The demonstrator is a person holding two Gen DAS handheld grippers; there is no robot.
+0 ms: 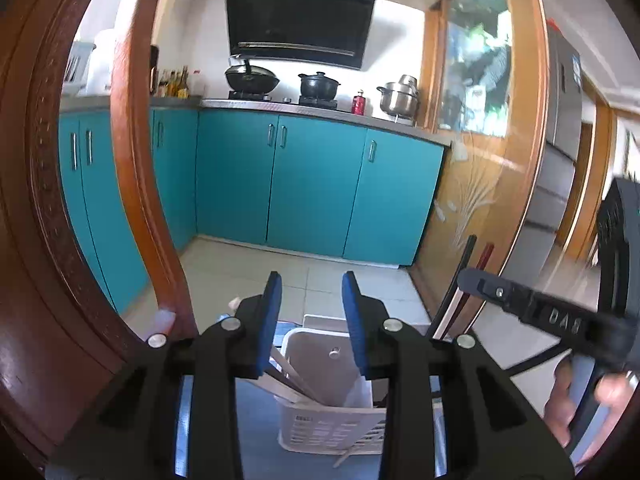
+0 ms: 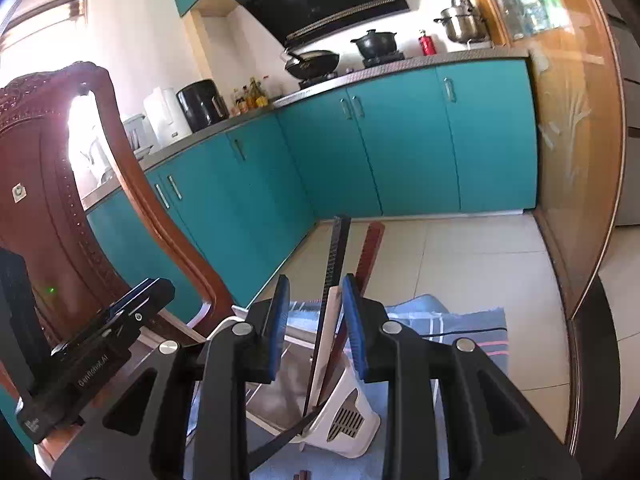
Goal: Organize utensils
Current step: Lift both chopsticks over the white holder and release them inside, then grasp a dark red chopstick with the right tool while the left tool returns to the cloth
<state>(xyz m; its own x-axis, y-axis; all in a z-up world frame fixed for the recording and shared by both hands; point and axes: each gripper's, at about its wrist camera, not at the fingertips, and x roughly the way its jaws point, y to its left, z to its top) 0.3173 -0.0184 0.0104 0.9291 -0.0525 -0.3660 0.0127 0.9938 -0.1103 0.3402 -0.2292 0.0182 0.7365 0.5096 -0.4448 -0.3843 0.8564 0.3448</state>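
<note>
**Chopsticks going into caddy, mid-task**

White slotted utensil caddy (image 1: 332, 432) sits on a blue striped cloth (image 2: 460, 320) on the desk, near the edge facing the carved wooden chair (image 2: 48, 208). Caddy already holds a few pale wooden chopsticks (image 1: 288, 380), leaning toward its left wall.

Right gripper (image 2: 316, 328): a black chopstick (image 2: 338, 256) and a dark red one (image 2: 370, 252) stand between its blue pads, lower ends down inside the caddy. Pads look slightly apart from the sticks, so I cannot tell whether it is clamping them or has let go.

Left gripper (image 1: 312, 320) hovers above the caddy, pads spread, nothing between them.

Progress, as a guess: partly done. Some sticks are in, this pair is at the insert point. Ends of two more dark sticks (image 2: 303, 473) show on the cloth at the desk's near edge, so more likely remains. Rest of the desk is hidden.
</note>
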